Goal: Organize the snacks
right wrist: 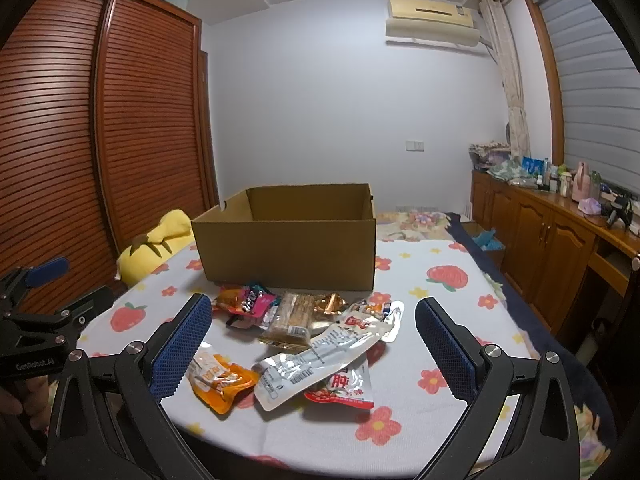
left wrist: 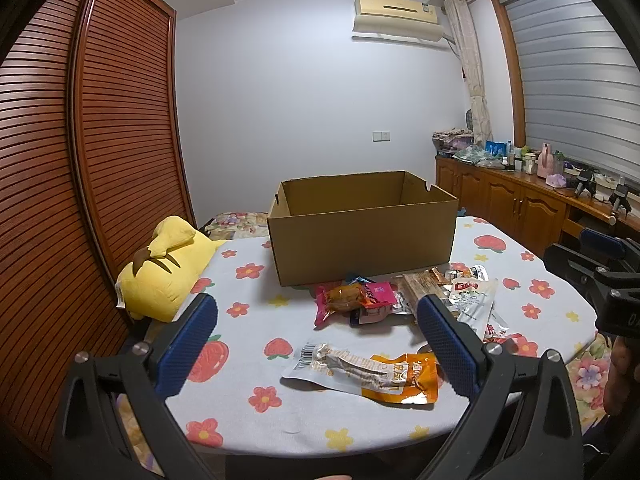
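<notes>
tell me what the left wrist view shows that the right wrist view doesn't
Only the left wrist view shows the orange packet whole, lying flat between the open left gripper, and the plush toy nearly whole. Only the right wrist view shows the long silver packet in full atop a red-and-white one, between the open right gripper, and the floor-level bedding right of the box. Both show the open cardboard box, the snack pile before it, the flowered tablecloth and the air conditioner.

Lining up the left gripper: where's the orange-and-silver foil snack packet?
In the left wrist view, the orange-and-silver foil snack packet lies flat between the open left gripper fingers, nearer than the cardboard box.
</notes>
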A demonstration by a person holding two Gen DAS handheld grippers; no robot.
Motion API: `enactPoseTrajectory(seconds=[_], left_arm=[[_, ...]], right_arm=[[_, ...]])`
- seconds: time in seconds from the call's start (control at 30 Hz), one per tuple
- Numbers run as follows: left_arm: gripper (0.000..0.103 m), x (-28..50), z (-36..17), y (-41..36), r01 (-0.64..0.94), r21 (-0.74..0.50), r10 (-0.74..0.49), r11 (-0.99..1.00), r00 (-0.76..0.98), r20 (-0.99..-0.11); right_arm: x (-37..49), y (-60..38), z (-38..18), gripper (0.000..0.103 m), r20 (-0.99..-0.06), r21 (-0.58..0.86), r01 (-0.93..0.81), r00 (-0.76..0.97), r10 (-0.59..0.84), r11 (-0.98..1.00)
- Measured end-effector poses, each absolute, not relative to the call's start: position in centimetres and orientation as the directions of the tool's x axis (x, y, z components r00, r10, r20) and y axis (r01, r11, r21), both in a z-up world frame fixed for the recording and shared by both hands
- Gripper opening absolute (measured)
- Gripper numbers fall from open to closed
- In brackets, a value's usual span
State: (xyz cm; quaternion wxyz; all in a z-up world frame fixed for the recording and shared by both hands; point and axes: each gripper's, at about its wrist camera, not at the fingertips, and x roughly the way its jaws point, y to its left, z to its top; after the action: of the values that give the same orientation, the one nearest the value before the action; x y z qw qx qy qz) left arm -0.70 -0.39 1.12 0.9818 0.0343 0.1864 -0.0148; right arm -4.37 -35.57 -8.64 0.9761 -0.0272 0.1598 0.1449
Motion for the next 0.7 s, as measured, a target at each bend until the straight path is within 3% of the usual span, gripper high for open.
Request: enactPoseTrajectory(seconds=[0.7], left_arm=[[0.101, -1.2, 1.5, -0.5, 0.048, 0.057, -0.025, 0.997, 0.933, -0.359]], right_arm=[[-5.6, -35.0, -6.9, 0.103, -0.295, -0.019, -0.291, 0.916, 0.273, 0.957]])
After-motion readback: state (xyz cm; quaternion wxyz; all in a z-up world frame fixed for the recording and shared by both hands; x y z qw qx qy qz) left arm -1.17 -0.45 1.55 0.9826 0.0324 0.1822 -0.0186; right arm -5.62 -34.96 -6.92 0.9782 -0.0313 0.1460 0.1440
